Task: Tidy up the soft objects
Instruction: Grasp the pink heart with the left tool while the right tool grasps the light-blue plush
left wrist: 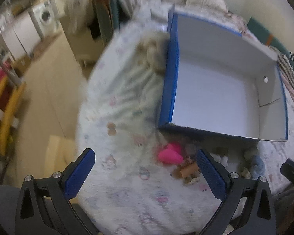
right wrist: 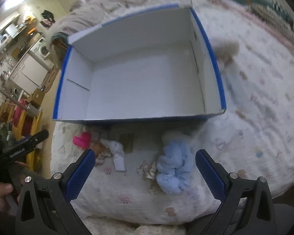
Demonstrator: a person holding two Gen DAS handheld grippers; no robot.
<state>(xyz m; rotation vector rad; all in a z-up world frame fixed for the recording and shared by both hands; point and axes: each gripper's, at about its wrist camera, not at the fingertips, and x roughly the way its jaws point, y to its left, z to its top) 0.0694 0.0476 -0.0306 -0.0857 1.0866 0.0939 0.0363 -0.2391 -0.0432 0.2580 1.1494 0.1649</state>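
- The left gripper is held with its blue pads spread wide and nothing between them, above the printed bedsheet.
- A pink heart-shaped soft toy is seen on the sheet just in front of the near wall of the box, close to a small brown item that is too blurred to identify.
- A blue box with a white interior is set on the bed; nothing is seen inside it in either view, and only bare white floor and walls are shown.
- A cream fluffy object is pressed against one outer side wall of the box.
- A white soft piece is laid on the sheet in front of the box, outside it.
- A light blue fluffy toy is placed on the sheet near the box's front wall, between the pads of the right gripper in the right wrist view but not touched by them.
- The right gripper is held released, with its jaws wide apart and nothing grasped.
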